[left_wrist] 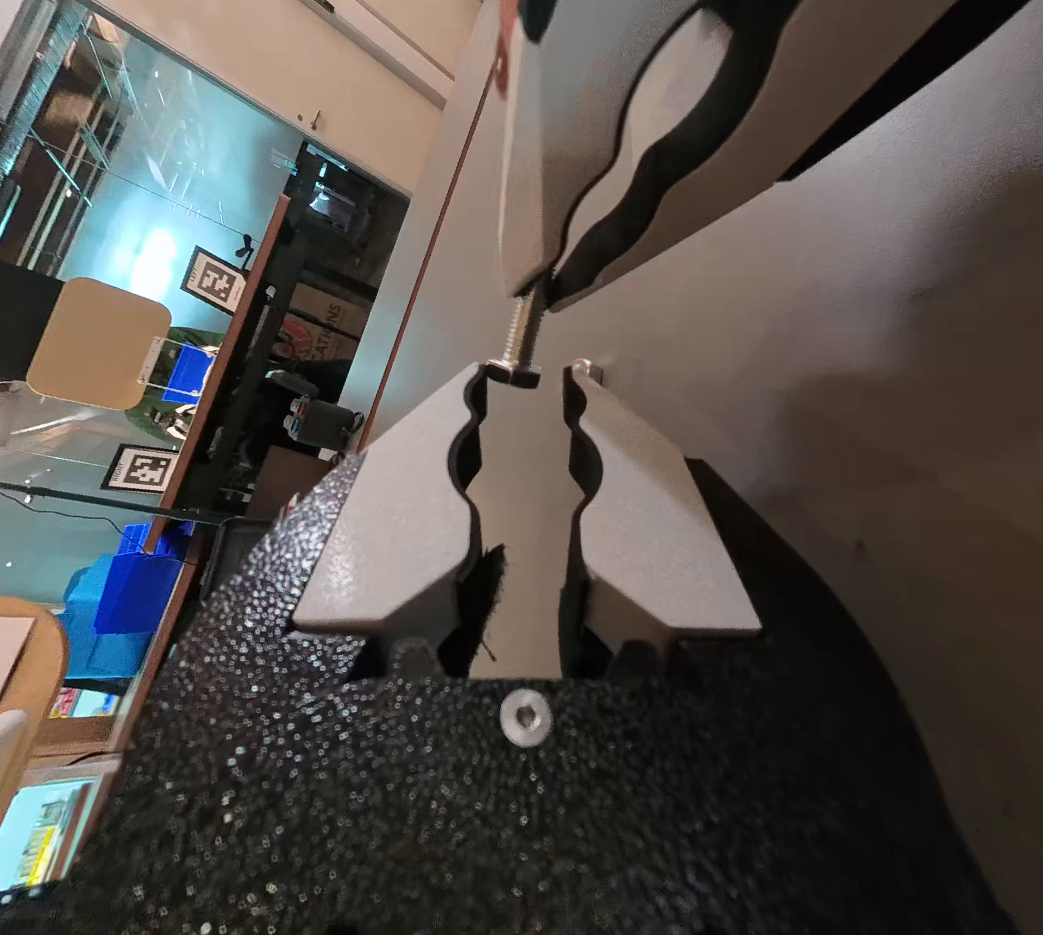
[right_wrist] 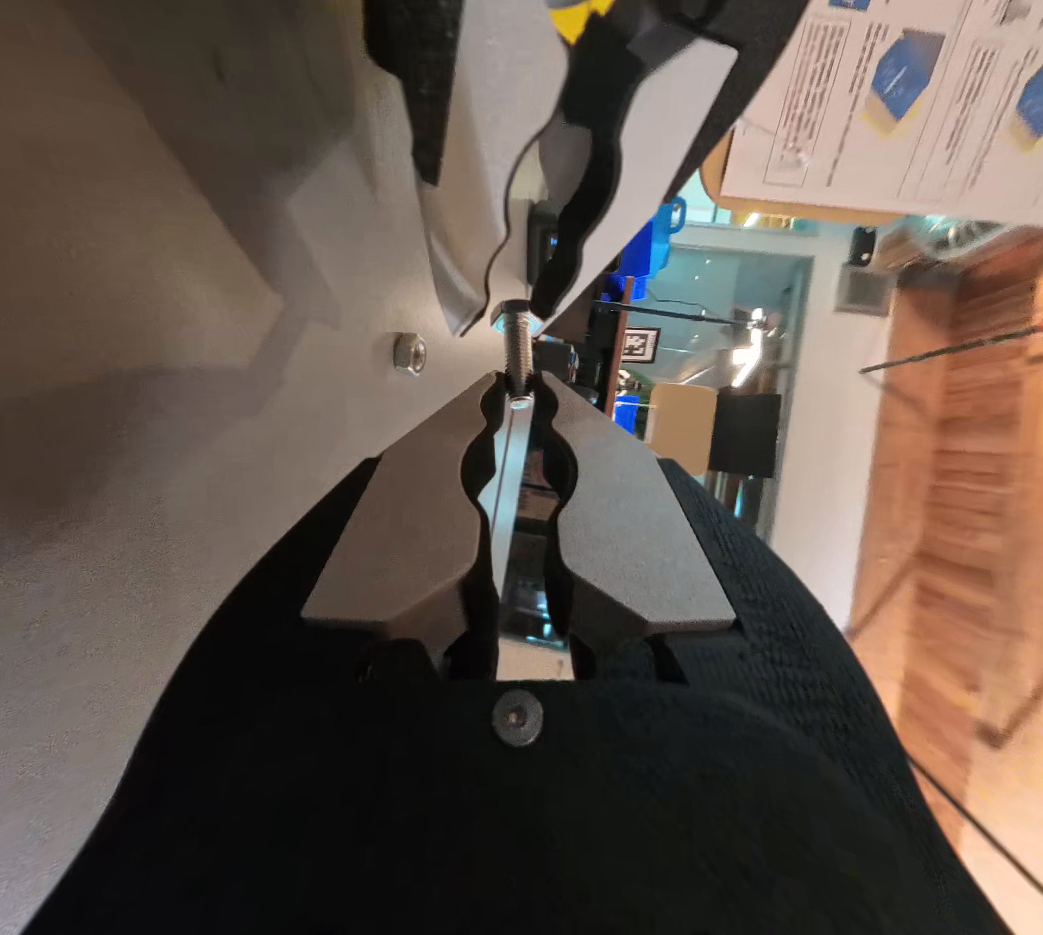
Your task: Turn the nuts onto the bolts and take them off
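Observation:
A silver bolt [left_wrist: 522, 332] hangs in the air above the grey table [left_wrist: 790, 400]. My right gripper [right_wrist: 519, 380] is shut on its threaded end; it shows in the left wrist view [left_wrist: 539, 287] coming in from the top. My left gripper [left_wrist: 525, 372] is open, its jaws a little apart around the bolt's hex head, which sits against one fingertip [left_wrist: 480, 383]. In the right wrist view the bolt [right_wrist: 516, 349] spans the gap between my right gripper and the left gripper [right_wrist: 508, 327]. A loose silver nut [right_wrist: 409, 352] lies on the table beside the bolt, and it also shows in the left wrist view [left_wrist: 590, 369].
The table's brown-trimmed edge [left_wrist: 429, 242] runs close by the grippers. Blue bins [left_wrist: 124, 603] and a glass partition [left_wrist: 169, 146] lie beyond it. Printed sheets on a board [right_wrist: 903, 33] and a wooden surface [right_wrist: 959, 456] show on the right.

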